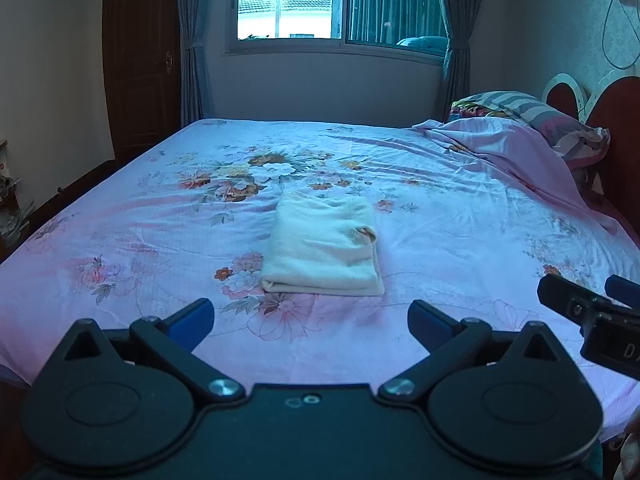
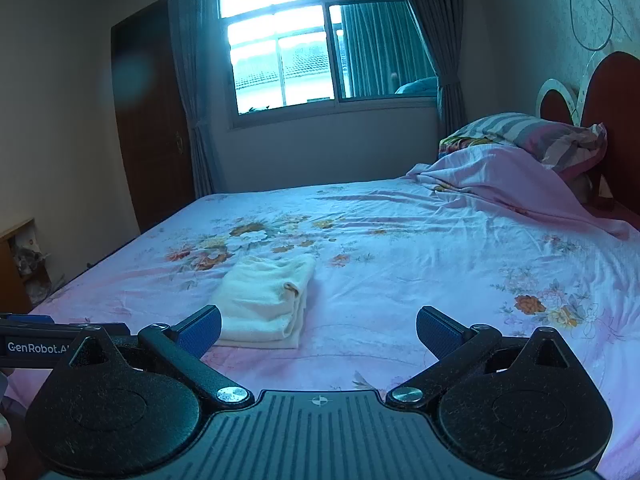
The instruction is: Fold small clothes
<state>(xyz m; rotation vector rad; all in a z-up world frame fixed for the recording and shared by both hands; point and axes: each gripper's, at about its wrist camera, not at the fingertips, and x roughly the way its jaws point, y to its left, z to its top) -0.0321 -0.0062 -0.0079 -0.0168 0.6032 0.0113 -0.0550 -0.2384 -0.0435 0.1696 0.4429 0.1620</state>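
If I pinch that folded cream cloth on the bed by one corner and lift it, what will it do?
The cream cloth looks soft and fuzzy, so it would probably sag and unfold rather than stay flat. Its stacked layers show loose at the near edge, so a one-corner pinch may catch only the top layer. It seems light, and pushing it across the wrinkled sheet would likely bunch it.

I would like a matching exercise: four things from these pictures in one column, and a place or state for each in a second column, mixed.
Things:
1. cream garment
2. striped pillow
3. left gripper
4. wooden door

Descriptions:
A. at the headboard end
B. open, holding nothing
C. folded, on the middle of the bed sheet
D. left of the window

Pairs: 1-C, 2-A, 3-B, 4-D
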